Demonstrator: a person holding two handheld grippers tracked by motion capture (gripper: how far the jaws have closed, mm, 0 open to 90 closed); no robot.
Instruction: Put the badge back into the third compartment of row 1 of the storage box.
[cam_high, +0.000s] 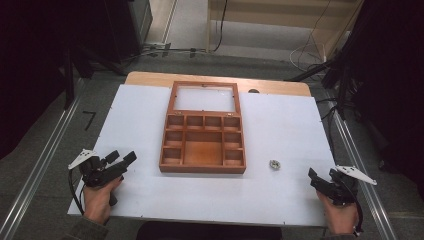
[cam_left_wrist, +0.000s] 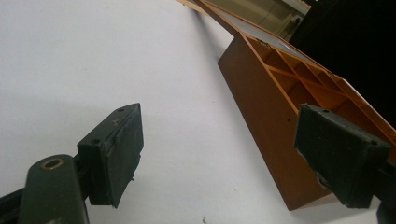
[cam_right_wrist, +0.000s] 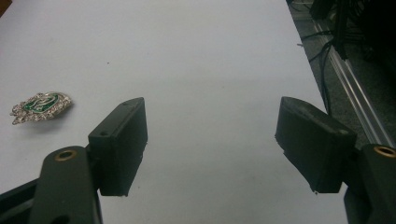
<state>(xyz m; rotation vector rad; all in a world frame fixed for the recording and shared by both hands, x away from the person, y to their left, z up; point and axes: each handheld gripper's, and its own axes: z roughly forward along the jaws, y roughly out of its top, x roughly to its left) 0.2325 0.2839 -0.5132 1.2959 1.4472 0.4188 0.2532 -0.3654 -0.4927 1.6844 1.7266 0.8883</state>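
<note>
An open wooden jewellery box (cam_high: 203, 145) with several empty compartments sits mid-table, and its glass lid (cam_high: 204, 98) is laid back behind it. A small silver and green brooch (cam_high: 274, 163) lies on the white table top right of the box. My left gripper (cam_high: 121, 157) is held near the table's front left, open and empty, a little left of the box. In the left gripper view the box (cam_left_wrist: 275, 107) stands just beyond the open left gripper (cam_left_wrist: 219, 135). My right gripper (cam_high: 316, 179) is open at the front right. The brooch (cam_right_wrist: 41, 106) lies left of the right gripper (cam_right_wrist: 212, 121).
The white sheet (cam_high: 280, 125) covers a wooden table with its back edge (cam_high: 150, 77) bare. Metal rails (cam_high: 40, 165) run along both sides on the floor. Cables (cam_high: 310, 55) and dark stands lie beyond the table.
</note>
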